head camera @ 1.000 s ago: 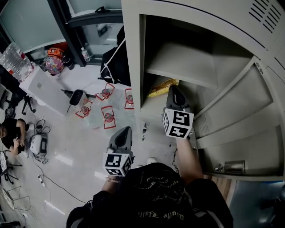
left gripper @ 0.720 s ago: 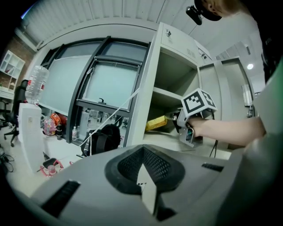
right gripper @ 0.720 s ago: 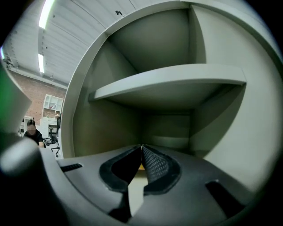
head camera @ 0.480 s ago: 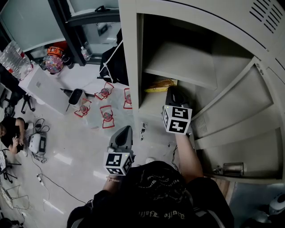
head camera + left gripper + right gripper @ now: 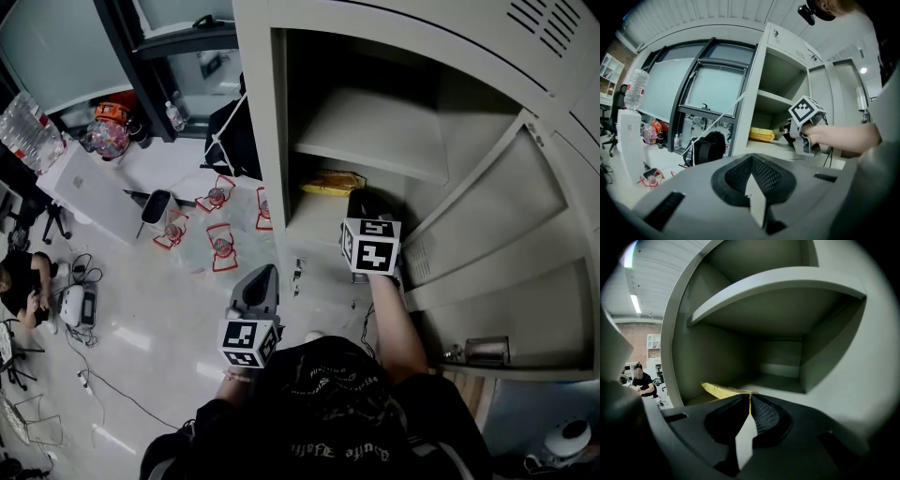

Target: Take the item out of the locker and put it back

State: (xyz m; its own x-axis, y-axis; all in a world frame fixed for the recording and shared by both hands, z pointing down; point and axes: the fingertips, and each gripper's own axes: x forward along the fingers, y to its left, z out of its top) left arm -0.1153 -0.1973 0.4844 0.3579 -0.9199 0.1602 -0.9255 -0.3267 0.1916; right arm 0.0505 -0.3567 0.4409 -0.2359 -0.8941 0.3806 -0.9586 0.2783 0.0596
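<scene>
- right hand-held gripper [image 5: 750, 397] is inside the locker [image 5: 274, 141], jaws closed on the thin edge of the yellow packet [image 5: 330, 183]
- packet sits at the lower shelf [image 5: 314, 223], left side (can't tell if it rests flat)
- left hand-held gripper [image 5: 751, 161] is closed, empty, outside the locker, well apart from the packet

Grey locker [image 5: 272, 141] stood open. Its lower shelf [image 5: 314, 225] carried one yellow packet [image 5: 330, 182], lying flat toward the far left, below the upper shelf [image 5: 375, 131].
</scene>
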